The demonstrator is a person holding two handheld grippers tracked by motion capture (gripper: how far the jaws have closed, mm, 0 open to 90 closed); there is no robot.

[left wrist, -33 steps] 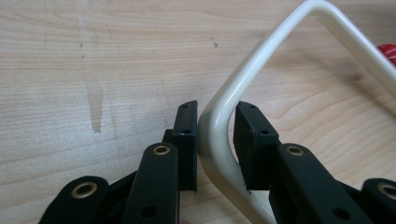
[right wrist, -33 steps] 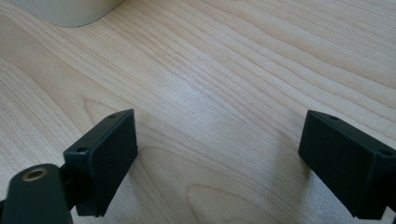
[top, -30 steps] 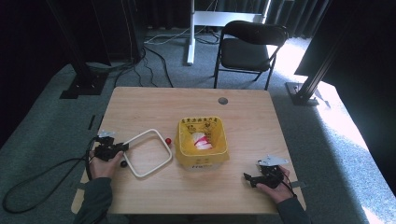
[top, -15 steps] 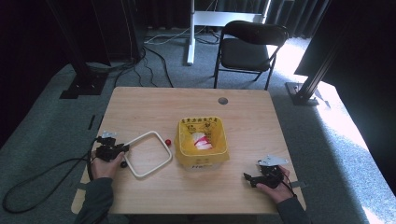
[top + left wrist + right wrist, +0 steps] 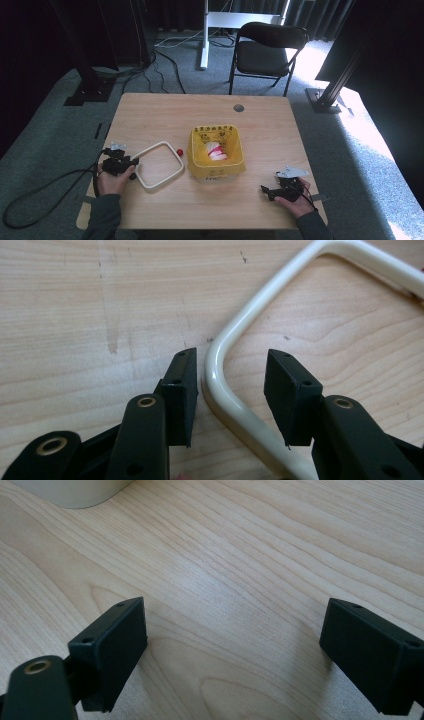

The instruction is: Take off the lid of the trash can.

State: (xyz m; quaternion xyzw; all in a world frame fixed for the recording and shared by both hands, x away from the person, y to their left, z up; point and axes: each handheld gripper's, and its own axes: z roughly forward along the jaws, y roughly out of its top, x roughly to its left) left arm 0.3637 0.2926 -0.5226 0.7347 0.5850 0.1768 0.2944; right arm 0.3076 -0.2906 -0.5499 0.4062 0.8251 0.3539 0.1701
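Tabletop (image 5: 150,112) of pale wood is seen from the high view, with a black folding chair (image 5: 267,52) standing beyond its far edge and cables trailed across the grey carpet. A small round grommet (image 5: 238,107) is set into the board near the far edge.

A yellow basket (image 5: 216,172) is placed at the middle of the table, with red-and-white items (image 5: 215,150) lying inside it (their kind cannot be made out). It stands between the two grippers.

A cream rounded-square frame (image 5: 159,165) is laid flat on the wood just left of the basket, apart from it. A small red ball (image 5: 179,151) rests between the frame's far corner and the basket, touching neither as far as can be judged.

The left gripper (image 5: 232,390) is held at the frame's near-left corner. Its jaws have just been opening and stand partly apart, with the frame's rounded corner (image 5: 220,375) lying between them. The left pad (image 5: 182,390) is just beside the tubing; the right pad is clearly off it, so no grip is held.

The right gripper (image 5: 235,650) is rested low over bare wood at the near-right of the table, well apart from the basket. Its jaws are spread wide and nothing is held between them. A pale rounded edge (image 5: 75,492) is seen at the top left of the right gripper view.
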